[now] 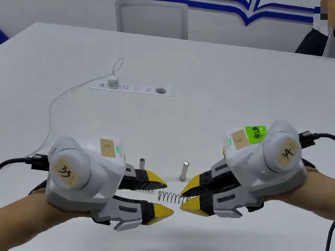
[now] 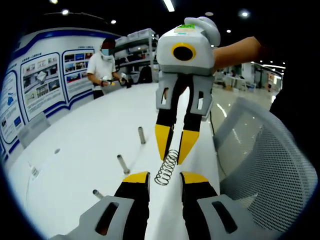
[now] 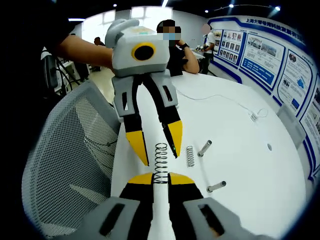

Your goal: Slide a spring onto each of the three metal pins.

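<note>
Holding the part: we see the right gripper (image 1: 187, 196) clamped on one end of the spring (image 1: 170, 197), its yellow tips drawn in against the coils.
Left gripper (image 1: 165, 197): released, jaws spread, with the free end of the spring lying in the gap between them; we cannot tell whether it touches either tip.
Spring position: stretched roughly level between the 2 grippers, which face each other tip to tip, low over the table (image 1: 220, 104) near its front edge.
Pins: from the left gripper view we count 3 upright in a row, a far pin (image 2: 142, 135), a middle pin (image 2: 123, 164) and a near pin (image 2: 98, 194), all bare and standing to one side of the held spring, apart from it.
Second spring (image 3: 190, 156): lying flat on the table in the right gripper view, just beside one of the pins.
Task state: none of the 3 pins carries a spring yet.
Table top: white, with a power strip (image 1: 131, 88) farther back and a thin white cable (image 1: 52, 107) curving from it toward the left edge.
Surroundings: a grey mesh chair (image 2: 260, 165) sits close to the table edge, and a person (image 2: 102, 62) stands at the far end of the table.
</note>
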Tool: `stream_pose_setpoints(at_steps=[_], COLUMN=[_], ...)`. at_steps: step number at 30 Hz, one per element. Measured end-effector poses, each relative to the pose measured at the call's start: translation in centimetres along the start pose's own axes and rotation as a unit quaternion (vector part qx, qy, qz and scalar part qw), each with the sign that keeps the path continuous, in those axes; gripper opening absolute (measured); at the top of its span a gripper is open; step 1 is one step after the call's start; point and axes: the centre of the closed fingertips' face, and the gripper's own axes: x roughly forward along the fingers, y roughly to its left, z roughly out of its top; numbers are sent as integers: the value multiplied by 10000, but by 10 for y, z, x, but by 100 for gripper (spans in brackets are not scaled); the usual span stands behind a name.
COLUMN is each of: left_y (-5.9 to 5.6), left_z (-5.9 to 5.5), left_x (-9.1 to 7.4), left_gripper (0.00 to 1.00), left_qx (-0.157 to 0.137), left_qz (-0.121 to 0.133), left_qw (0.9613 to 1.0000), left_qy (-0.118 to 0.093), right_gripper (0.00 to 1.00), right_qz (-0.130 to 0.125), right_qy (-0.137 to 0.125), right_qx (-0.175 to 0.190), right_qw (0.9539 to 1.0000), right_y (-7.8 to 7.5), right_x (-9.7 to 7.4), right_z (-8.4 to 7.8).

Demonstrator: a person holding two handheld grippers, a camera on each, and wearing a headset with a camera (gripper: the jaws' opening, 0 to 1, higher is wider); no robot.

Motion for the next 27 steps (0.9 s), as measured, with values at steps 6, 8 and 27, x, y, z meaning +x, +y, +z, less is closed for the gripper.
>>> stream_pose_setpoints(at_steps=[6, 8, 27], left_y=[-3, -3, -6], left_z=[-1, 0, 11], left_x=[-1, -2, -3], left_gripper=[20, 18, 10], left_qx=[38, 37, 711], left_qz=[-32, -17, -131], left_qw=[10000, 10000, 9974], left_qy=[58, 58, 14], right_gripper=[11, 11, 14], right_qz=[91, 134, 104], right_qy=[16, 24, -308], right_qx=[-53, -86, -78], right_qw=[9999, 9999, 9994], right_y=[2, 3, -1], right_x=[2, 2, -6], right_z=[0, 1, 5])
